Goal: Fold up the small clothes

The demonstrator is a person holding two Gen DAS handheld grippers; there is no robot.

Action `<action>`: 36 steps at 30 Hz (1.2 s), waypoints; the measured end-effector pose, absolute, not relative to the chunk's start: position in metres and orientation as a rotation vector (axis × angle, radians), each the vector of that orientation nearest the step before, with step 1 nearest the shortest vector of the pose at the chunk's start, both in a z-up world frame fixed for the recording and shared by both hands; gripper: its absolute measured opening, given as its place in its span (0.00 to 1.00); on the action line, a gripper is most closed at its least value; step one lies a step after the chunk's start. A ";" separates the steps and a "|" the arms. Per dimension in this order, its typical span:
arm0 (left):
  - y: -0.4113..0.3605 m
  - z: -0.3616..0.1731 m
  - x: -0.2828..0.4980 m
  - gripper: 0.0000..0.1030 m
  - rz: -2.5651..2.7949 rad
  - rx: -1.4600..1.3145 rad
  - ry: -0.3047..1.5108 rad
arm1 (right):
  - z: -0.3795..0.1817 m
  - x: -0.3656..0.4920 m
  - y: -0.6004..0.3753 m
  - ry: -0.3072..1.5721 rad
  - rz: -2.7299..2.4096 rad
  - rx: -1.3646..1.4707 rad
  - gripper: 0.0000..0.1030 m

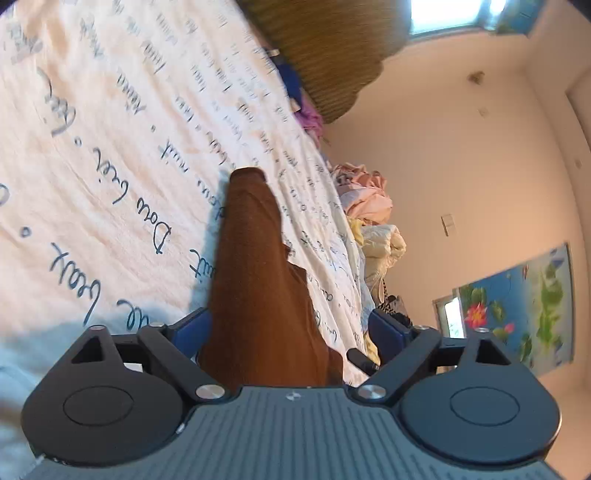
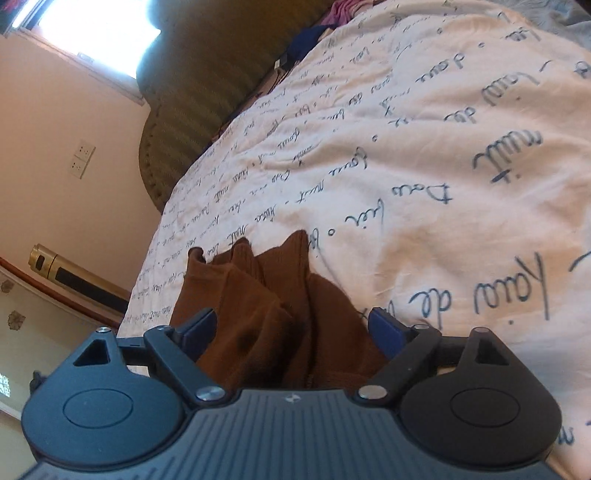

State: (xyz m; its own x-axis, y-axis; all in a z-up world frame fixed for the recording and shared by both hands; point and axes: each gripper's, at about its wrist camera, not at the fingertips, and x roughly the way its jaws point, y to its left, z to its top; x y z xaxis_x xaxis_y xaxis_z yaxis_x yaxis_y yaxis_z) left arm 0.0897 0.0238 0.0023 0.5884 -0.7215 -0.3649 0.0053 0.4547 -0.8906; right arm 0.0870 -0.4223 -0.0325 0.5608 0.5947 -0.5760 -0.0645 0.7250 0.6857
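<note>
While both claws stand spread, I see the brown garment (image 1: pixel 255 280) lying between the fingers of my left claw (image 1: pixel 295 328) and bunched between those of my right claw (image 2: pixel 291 328), resting on the script-printed bedspread (image 2: pixel 424 177); clothes pile (image 1: pixel 369 206) beyond.

brown garment (image 1: pixel 255 280): 1 | script-printed bedsheet (image 1: pixel 110 147): 1 | laundry pile (image 1: pixel 369 214) at 3 o'clock of bed: 1 | flower pictures (image 1: pixel 517 302): 1 | wall sockets (image 2: pixel 82 159): 1 double plate | windows (image 2: pixel 99 33): 1
</note>
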 end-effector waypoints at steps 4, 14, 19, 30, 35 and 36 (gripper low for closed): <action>0.006 -0.016 0.124 0.81 -0.524 -1.004 0.933 | -0.032 0.100 -0.408 0.940 0.455 0.628 0.86; -0.027 -0.006 0.158 0.19 -0.513 -0.642 0.960 | -0.027 0.088 -0.384 0.925 0.468 0.495 0.15; 0.010 0.025 0.153 0.12 -0.504 -0.604 0.897 | -0.009 0.095 -0.363 0.865 0.530 0.555 0.16; 0.062 0.021 0.136 0.84 -0.483 -0.710 0.925 | -0.022 0.111 -0.370 0.902 0.430 0.641 0.43; 0.056 0.005 0.148 0.83 -0.482 -0.843 0.906 | -0.013 0.090 -0.390 0.889 0.393 0.581 0.79; 0.051 0.001 0.154 0.82 -0.475 -0.852 0.924 | -0.014 0.089 -0.390 0.901 0.391 0.573 0.79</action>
